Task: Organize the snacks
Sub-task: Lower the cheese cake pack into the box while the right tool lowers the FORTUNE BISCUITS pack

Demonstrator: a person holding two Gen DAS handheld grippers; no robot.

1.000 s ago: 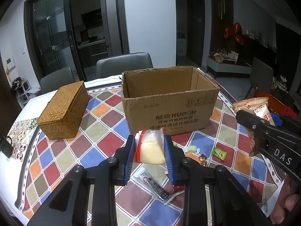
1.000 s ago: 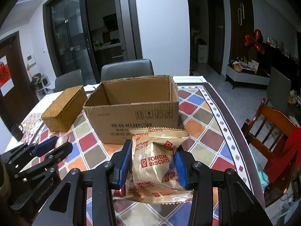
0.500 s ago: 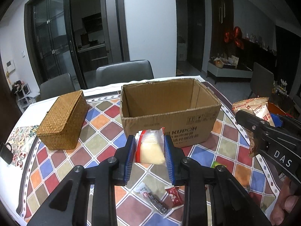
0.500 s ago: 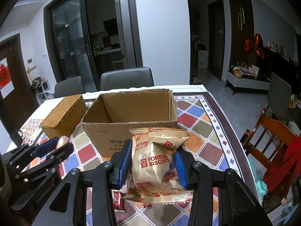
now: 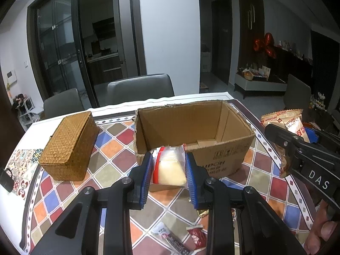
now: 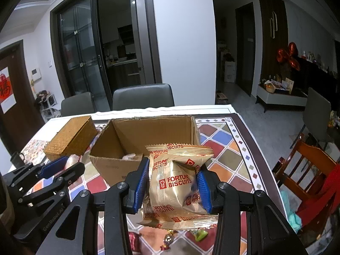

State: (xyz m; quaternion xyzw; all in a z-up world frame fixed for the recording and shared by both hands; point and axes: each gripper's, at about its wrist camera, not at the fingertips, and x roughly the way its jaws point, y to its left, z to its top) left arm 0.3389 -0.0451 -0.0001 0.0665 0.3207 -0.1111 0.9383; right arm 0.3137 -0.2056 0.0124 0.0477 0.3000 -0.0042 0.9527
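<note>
Biscuit packet (image 6: 177,182) between right fingers (image 6: 142,177)

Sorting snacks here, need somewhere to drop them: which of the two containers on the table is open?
The cardboard box, its top open. The woven basket beside it has its lid shut.

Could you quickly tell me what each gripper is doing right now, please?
Left gripper: shut on a clear snack pouch.
Right gripper: shut on a Fortune Biscuits pack.

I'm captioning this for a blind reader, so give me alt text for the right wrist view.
The right tongs grip a gold Fortune Biscuits packet just before an open cardboard box on a colourful checked table. A lidded wicker basket sits left of the box.
</note>
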